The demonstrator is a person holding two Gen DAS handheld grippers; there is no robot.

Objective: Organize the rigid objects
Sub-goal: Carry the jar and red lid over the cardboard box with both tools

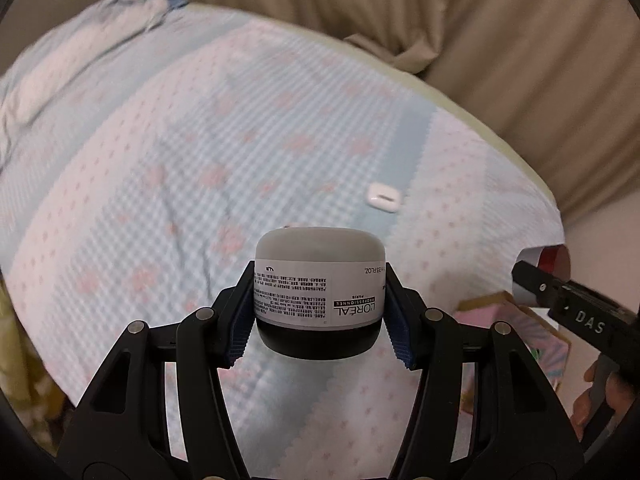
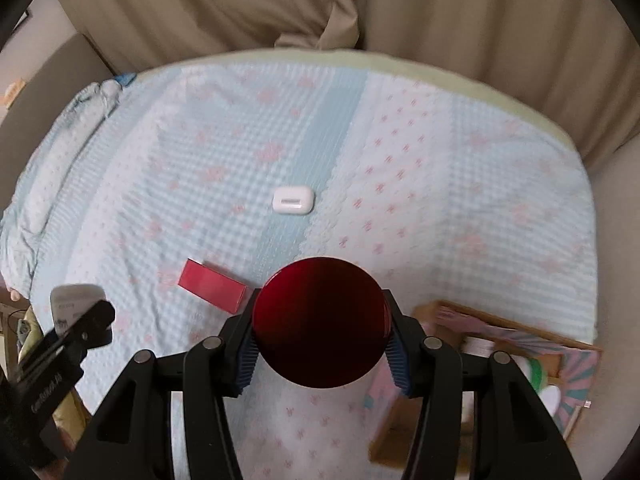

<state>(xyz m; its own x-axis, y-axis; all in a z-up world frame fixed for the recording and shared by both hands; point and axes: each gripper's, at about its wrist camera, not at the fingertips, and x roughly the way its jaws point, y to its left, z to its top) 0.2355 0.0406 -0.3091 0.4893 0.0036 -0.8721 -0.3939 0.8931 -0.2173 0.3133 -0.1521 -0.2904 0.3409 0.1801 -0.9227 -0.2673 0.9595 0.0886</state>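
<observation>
Black-fingered, the left gripper (image 1: 320,300) clamps a grey-lidded, white-labelled round jar (image 1: 320,296) upside down by its sides above the blue-and-pink quilted bedspread (image 1: 180,160). Likewise closed, the right gripper (image 2: 320,332) pinches a dark red round tin (image 2: 320,320). Ahead lies a white earbud case (image 2: 293,199); left, a red rectangular box (image 2: 212,286); right, a pastel cardboard box (image 2: 532,360).
</observation>
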